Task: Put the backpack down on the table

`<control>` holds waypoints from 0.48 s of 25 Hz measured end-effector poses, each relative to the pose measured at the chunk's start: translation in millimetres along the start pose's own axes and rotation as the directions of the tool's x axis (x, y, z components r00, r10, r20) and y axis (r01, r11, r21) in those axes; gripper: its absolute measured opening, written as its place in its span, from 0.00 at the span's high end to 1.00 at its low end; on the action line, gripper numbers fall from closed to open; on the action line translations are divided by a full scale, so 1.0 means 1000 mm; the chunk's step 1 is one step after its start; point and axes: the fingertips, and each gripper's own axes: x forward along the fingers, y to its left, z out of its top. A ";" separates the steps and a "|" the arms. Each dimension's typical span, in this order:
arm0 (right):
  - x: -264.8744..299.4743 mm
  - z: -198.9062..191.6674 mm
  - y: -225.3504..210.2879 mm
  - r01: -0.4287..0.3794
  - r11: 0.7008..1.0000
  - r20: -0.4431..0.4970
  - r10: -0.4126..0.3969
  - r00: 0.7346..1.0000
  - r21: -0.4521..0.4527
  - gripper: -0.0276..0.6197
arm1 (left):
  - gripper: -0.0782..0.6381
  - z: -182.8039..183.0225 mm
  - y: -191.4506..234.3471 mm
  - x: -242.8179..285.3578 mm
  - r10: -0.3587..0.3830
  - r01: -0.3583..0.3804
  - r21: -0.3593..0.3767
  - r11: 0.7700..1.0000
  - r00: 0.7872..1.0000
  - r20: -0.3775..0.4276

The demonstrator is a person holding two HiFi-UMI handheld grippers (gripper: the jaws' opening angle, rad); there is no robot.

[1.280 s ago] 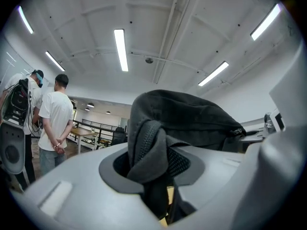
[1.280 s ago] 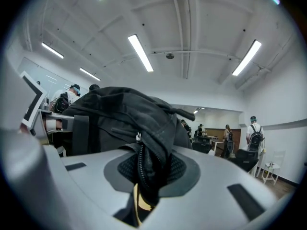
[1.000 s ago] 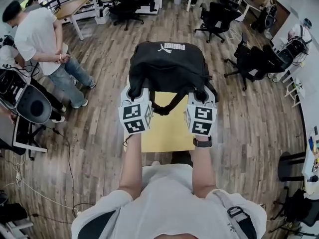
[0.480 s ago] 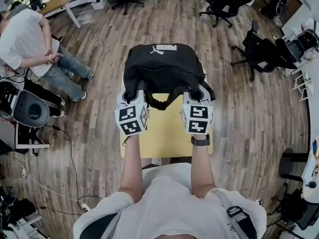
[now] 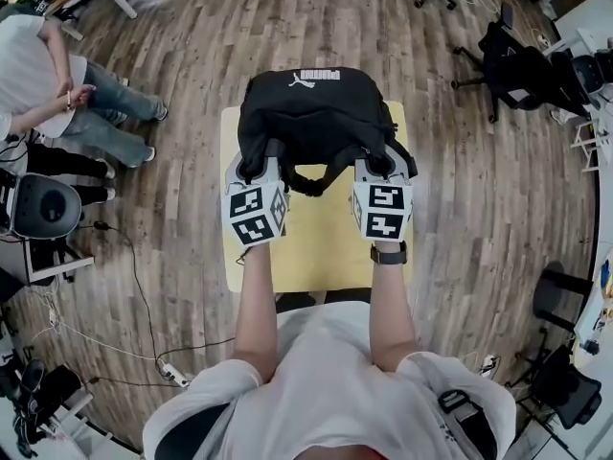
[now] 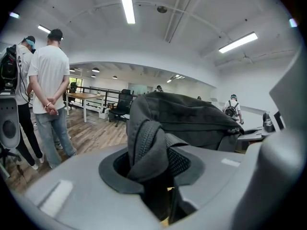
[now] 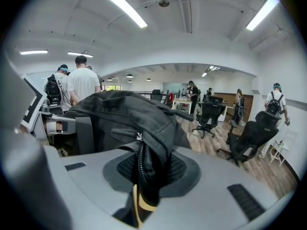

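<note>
A black backpack (image 5: 316,111) with a white logo hangs over the far half of a small yellow table (image 5: 316,242); whether its bottom touches the tabletop is hidden. My left gripper (image 5: 261,168) is shut on a bunched fold of the backpack (image 6: 146,145) at its near left side. On the near right side, my right gripper (image 5: 380,168) is shut on a zippered edge of the backpack (image 7: 144,169). Both grippers point away from me and slightly down, side by side. A strap loop (image 5: 308,182) droops between them.
Two people (image 5: 43,84) stand at the left beside a round grey machine (image 5: 43,207). Black office chairs (image 5: 532,65) stand at the upper right. A cable (image 5: 134,305) and a power strip lie on the wooden floor left of the table.
Both grippers have sunk together with the backpack, which has come down over the table's far half. Both grips on the backpack are unchanged.
</note>
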 end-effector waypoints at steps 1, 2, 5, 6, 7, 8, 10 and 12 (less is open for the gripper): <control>0.006 -0.004 -0.002 -0.005 1.000 -0.011 0.005 1.000 0.004 0.84 | 0.71 -0.004 0.000 0.005 0.003 -0.003 -0.007 1.000 1.000 -0.012; 0.012 -0.008 -0.004 -0.011 1.000 -0.021 0.011 1.000 0.006 0.84 | 0.71 -0.007 0.000 0.010 0.007 -0.007 -0.011 1.000 1.000 -0.021; 0.027 -0.017 -0.014 -0.019 1.000 -0.043 0.020 0.999 0.009 0.84 | 0.71 -0.016 -0.004 0.024 0.014 -0.014 -0.010 1.000 0.999 -0.042; 0.032 -0.020 -0.016 -0.020 1.000 -0.049 0.021 0.999 0.009 0.84 | 0.71 -0.019 -0.004 0.029 0.015 -0.016 -0.011 1.000 0.999 -0.048; 0.037 -0.023 -0.018 -0.022 1.000 -0.056 0.023 0.998 0.008 0.83 | 0.71 -0.022 -0.004 0.034 0.017 -0.018 -0.012 1.000 0.998 -0.054; 0.042 -0.026 -0.019 -0.026 1.000 -0.062 0.027 0.998 0.007 0.83 | 0.71 -0.025 -0.004 0.038 0.021 -0.022 -0.013 1.000 0.998 -0.061; 0.050 -0.034 -0.021 -0.040 0.999 -0.079 0.039 0.996 0.000 0.83 | 0.71 -0.033 -0.003 0.046 0.032 -0.034 -0.015 0.999 0.996 -0.078; 0.058 -0.043 -0.023 -0.053 0.999 -0.097 0.052 0.994 -0.008 0.83 | 0.71 -0.042 -0.002 0.053 0.042 -0.043 -0.015 0.999 0.994 -0.096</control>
